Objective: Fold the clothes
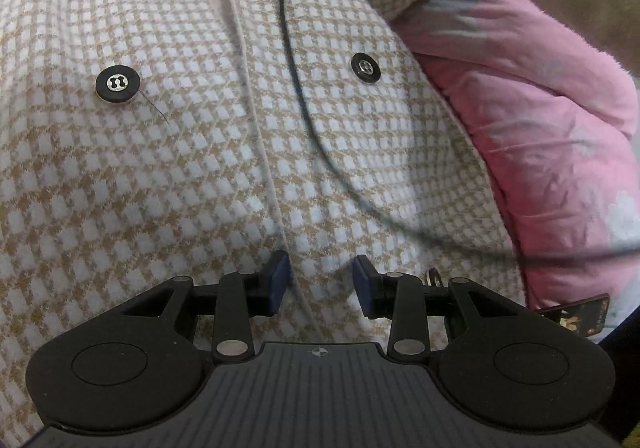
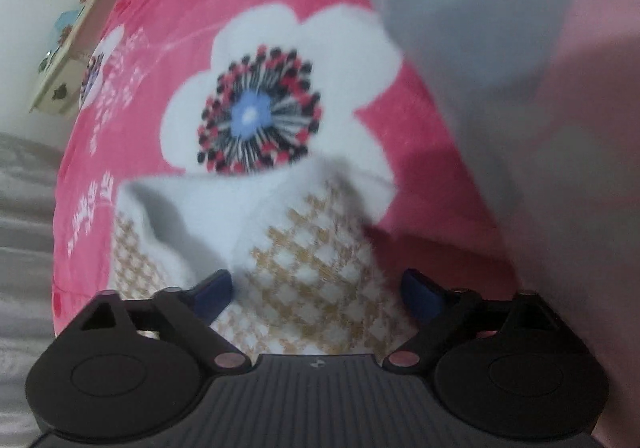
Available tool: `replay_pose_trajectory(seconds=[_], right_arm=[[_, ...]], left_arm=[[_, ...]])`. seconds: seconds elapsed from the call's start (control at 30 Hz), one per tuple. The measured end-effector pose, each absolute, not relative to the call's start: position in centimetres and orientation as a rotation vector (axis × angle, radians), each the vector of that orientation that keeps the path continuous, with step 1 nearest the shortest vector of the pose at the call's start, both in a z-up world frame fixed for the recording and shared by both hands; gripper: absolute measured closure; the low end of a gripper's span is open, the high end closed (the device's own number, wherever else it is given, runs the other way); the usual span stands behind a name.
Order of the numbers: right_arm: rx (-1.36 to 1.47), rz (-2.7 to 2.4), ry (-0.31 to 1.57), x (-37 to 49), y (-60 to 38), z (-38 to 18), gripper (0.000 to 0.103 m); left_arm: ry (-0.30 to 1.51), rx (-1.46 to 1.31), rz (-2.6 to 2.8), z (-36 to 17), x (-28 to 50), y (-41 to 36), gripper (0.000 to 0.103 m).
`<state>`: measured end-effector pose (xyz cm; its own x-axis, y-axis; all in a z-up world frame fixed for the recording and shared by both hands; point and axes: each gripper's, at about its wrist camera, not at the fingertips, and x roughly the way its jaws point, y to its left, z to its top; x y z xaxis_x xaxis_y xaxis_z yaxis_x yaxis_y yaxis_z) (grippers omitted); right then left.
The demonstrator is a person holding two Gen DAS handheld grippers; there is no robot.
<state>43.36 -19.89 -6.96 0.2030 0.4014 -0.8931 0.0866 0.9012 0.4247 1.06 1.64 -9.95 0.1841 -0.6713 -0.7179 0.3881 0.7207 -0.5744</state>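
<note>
So the beige-and-white houndstooth coat is spread over a pink floral blanket, front side up, with two black buttons seen either side of the front edge seam. The left gripper is held right over that seam, jaws partly open, with the coat's front edge lying between the pads; whether it's actually pinched can't be told. A thin black cable is draped across the fabric. The right gripper is spread wide around a bunched-up fold of the coat, pads not pressing on it.
</note>
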Motion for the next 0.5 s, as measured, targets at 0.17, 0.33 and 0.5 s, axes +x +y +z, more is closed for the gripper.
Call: replay_pose_trajectory(seconds=[0.17,0.33,0.5], right_arm=[[0.338,0.294,1.200,41.1,-19.5,-4.4,0.086],[-0.037,0.343,0.828,35.4,-15.9,2.1,0.091],[-0.392,0.219,0.590,32.2,-12.0,1.6,0.092]], left_arm=[[1.153,-0.281,-0.765,-9.9,0.8,1.4,0.068],[1.151,-0.270,-0.765,-10.0,0.8,1.3,0.068],[1.149,-0.253,-0.762,-9.9,0.7,1.2,0.068]])
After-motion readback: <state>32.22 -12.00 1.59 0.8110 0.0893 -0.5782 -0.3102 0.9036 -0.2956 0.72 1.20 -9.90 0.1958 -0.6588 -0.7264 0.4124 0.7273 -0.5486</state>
